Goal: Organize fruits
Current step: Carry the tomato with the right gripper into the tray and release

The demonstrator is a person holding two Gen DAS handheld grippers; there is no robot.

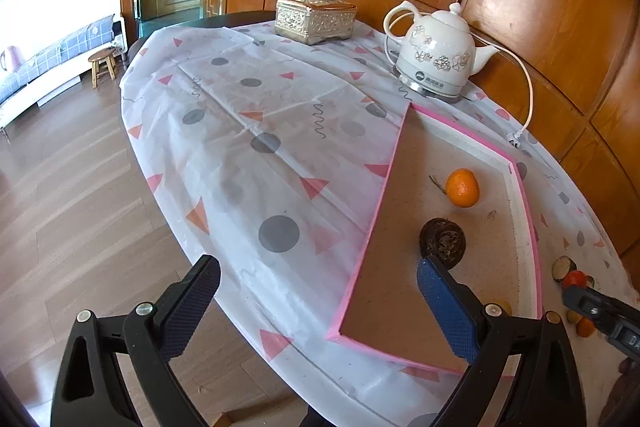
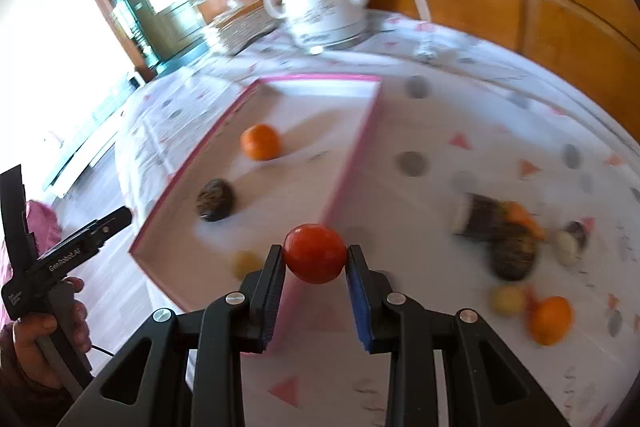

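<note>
Our right tongs [image 2: 315, 259] squeeze the red fruit [image 2: 315, 253]; left tongs [image 1: 318, 311] hang wide apart. We should lift it over the pink tray [image 2: 352, 155] wall, then let go softly.

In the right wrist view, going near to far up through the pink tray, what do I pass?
Red fruit held in the right gripper → dark round fruit → orange → tray's far rim → white kettle.

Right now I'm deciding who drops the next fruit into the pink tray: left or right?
Right. The right gripper already holds a red fruit in its jaws, at the pink tray rim. The left gripper is open and holds nothing.
</note>
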